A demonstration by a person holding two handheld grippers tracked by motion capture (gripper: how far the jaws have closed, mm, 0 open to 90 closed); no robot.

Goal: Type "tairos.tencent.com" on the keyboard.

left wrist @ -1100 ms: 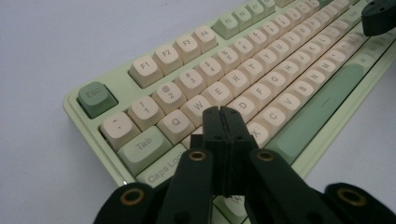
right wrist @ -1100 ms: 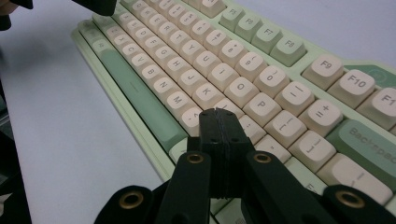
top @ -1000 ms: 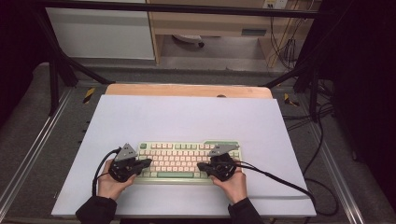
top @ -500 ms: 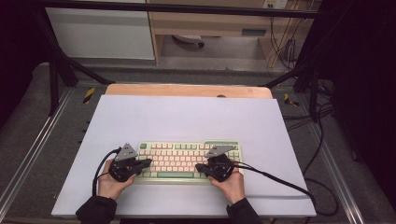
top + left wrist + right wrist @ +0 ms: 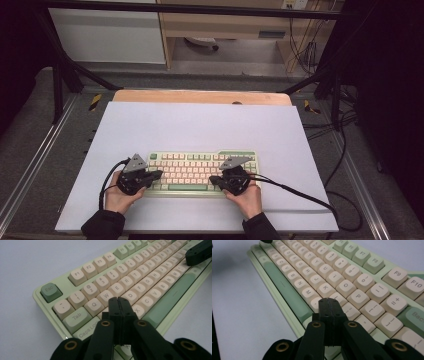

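In the high view, the left gripper sits at the lower left of centre, held in the person's left hand, its tip over the left end of the keyboard. In the left gripper view its jaws are pressed flat together with nothing between them, the tip above the keys just right of Caps Lock.

The keyboard lies in the lower middle of the high view on a pale lavender mat. It has a light green case, cream letter and number keys, and darker green accents: the Esc key at the upper left corner, the long space bar, and some function keys. Tab and Caps Lock are pale green.

To the right, the right gripper rests over the keyboard's right end, held by the right hand. In the right gripper view its jaws are likewise closed on nothing, the tip above keys near L and the punctuation row.
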